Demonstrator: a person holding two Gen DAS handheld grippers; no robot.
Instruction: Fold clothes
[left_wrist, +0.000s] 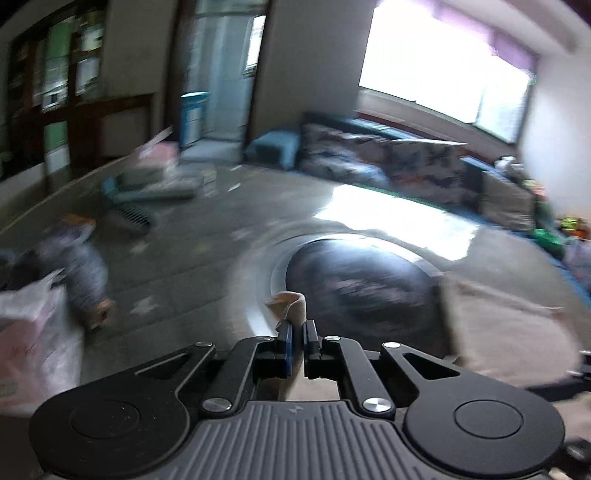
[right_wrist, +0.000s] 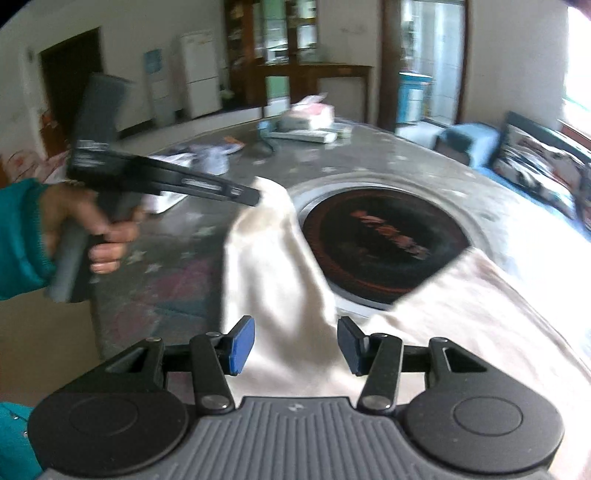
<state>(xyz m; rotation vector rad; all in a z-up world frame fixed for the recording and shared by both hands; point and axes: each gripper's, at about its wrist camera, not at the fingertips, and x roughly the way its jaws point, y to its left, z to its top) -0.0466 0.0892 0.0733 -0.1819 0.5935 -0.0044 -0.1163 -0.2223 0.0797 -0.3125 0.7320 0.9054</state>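
Observation:
A cream satin garment (right_wrist: 443, 325) lies on the grey table (right_wrist: 177, 258), partly over the round black hotplate (right_wrist: 380, 240). My left gripper (left_wrist: 298, 334) is shut on a corner of the garment (left_wrist: 291, 301) and holds it lifted above the table; it also shows in the right wrist view (right_wrist: 255, 197), drawing the cloth up into a peak. My right gripper (right_wrist: 297, 345) is open, its blue pads either side of the lifted fold, not closed on it. The rest of the garment shows in the left wrist view (left_wrist: 509, 332) at the right.
Boxes and papers (right_wrist: 306, 122) lie at the table's far side. A white bag (left_wrist: 33, 332) and patterned cloth (left_wrist: 81, 266) sit at the left. A sofa with cushions (left_wrist: 388, 158) stands under the window.

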